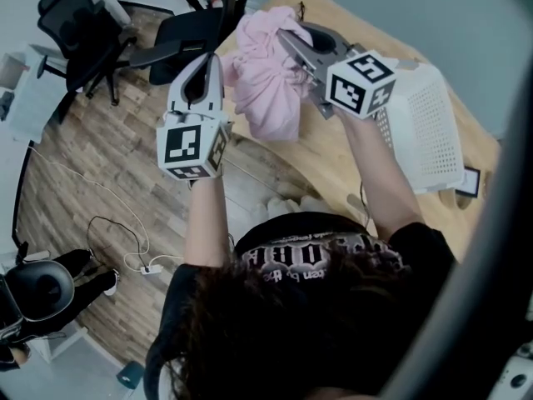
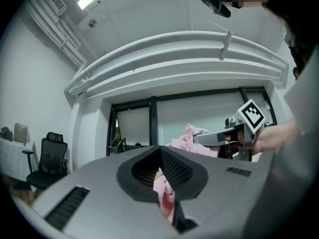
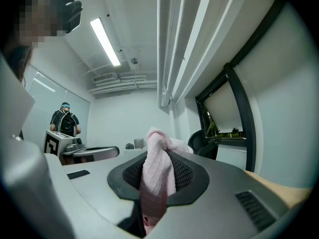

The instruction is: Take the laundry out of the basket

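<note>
A pink garment point(image 1: 266, 73) hangs in the air above the wooden table point(image 1: 333, 161), held between both grippers. My left gripper point(image 1: 218, 67) is shut on its left edge; pink cloth point(image 2: 164, 195) shows pinched between the jaws in the left gripper view. My right gripper point(image 1: 287, 42) is shut on the garment's upper right part, and a fold of pink cloth point(image 3: 155, 176) sticks up out of its jaws. The white perforated laundry basket point(image 1: 425, 132) stands on the table to the right, under my right forearm. What lies inside it is hidden.
Black office chairs point(image 1: 87, 32) stand on the wood floor at the upper left, one point(image 1: 196, 32) close to the table's end. Cables point(image 1: 125, 240) trail over the floor at the left. A dark phone-like slab point(image 1: 469, 182) lies by the basket. A person point(image 3: 65, 121) stands far off.
</note>
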A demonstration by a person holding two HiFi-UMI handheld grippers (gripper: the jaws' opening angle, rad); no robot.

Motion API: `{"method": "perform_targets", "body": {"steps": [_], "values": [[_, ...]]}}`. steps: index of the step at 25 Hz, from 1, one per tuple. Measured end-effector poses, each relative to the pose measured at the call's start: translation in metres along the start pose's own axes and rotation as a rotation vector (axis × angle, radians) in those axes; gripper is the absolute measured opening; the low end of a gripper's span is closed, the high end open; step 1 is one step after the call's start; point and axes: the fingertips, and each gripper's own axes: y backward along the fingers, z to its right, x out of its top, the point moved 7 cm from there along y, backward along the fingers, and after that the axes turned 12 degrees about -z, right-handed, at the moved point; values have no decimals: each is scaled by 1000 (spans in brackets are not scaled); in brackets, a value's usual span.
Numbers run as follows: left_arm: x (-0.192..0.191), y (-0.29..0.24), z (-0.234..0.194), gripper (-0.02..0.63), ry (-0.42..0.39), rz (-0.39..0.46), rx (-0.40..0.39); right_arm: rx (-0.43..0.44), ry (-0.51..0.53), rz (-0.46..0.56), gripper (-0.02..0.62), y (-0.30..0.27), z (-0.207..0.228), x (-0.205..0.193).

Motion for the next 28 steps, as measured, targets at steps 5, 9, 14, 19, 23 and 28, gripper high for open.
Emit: {"method": "perform_targets", "body": {"steps": [5,9,14,19,23,28], "values": [[-11,21,-9,0,12,-5,13,-13,11,-2,83,-4,-20,-12],[-11,16,-10,1,18,-13,25,-5,4,-13,83,-7,-15,-14],[-10,7,-10,0,28,-15,41,-1,20,-38,83,-13,-10,-19],[-7,1,-9,1,25,-19,48,8,12,-41,83,-14,-8,-21],[-7,0,-8,0,24,-20,60,18,14,-41,83,-15,-7,-21],[-10,-4,-8,0,20,-26,69,20,19,-51,83,-19,-4,-26]]}}
